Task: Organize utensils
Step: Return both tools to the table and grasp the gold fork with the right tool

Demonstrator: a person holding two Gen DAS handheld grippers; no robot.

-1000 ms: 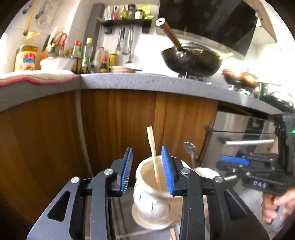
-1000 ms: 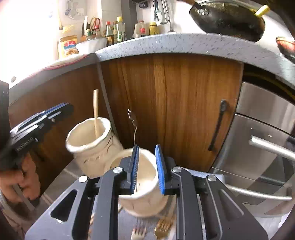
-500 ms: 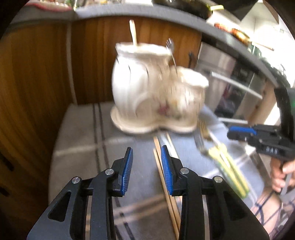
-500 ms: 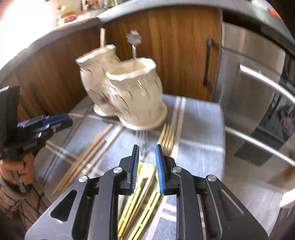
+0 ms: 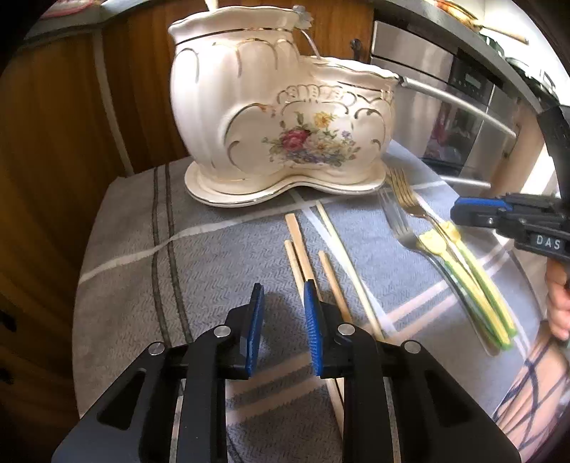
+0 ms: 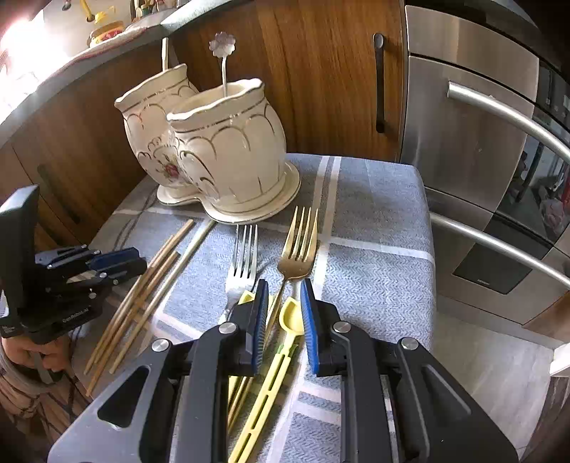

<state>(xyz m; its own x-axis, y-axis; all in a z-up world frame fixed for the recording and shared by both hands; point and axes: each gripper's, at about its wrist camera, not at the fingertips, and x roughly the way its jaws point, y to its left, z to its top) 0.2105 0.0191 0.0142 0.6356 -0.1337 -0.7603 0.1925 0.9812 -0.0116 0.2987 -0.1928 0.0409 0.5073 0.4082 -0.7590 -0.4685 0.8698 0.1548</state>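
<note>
Across the left wrist view, the left gripper (image 5: pixel 281 313) is seen lowered over a grey striped cloth (image 5: pixel 142 249). Its blue pads (image 5: pixel 255 327) are parted by a narrow gap and are closing; only cloth shows between them, and nothing is gripped. A bundle of wooden chopsticks (image 5: pixel 302 263) is laid on the cloth, and one stick passes just beside, or under, the right-hand pad; whether it is touched cannot be told. A cream double-pot ceramic holder (image 5: pixel 278 124), painted with flowers and trimmed in gold, is stood at the far end of the cloth, with a thin-stemmed utensil (image 5: pixel 302 21) risen from it. Forks (image 5: pixel 402 210) and yellow-green handled utensils (image 5: pixel 473 285) are laid to the right, and the right gripper (image 5: pixel 459 210) is seen above them at the frame edge.

From the right wrist view, the right gripper (image 6: pixel 283 313) is held low over the same cloth (image 6: pixel 374 220). Its jaws are slightly apart, and a yellow utensil handle (image 6: pixel 290 320) is seen lying in the gap between the pads (image 6: pixel 310 327); a grip on it cannot be confirmed. A silver fork (image 6: pixel 244 256) and a gold fork (image 6: pixel 297 249) are laid just ahead, tines towards the holder (image 6: pixel 228 149). The chopsticks (image 6: pixel 149 285) are spread to the left, beside the left gripper (image 6: pixel 142 261).
</note>
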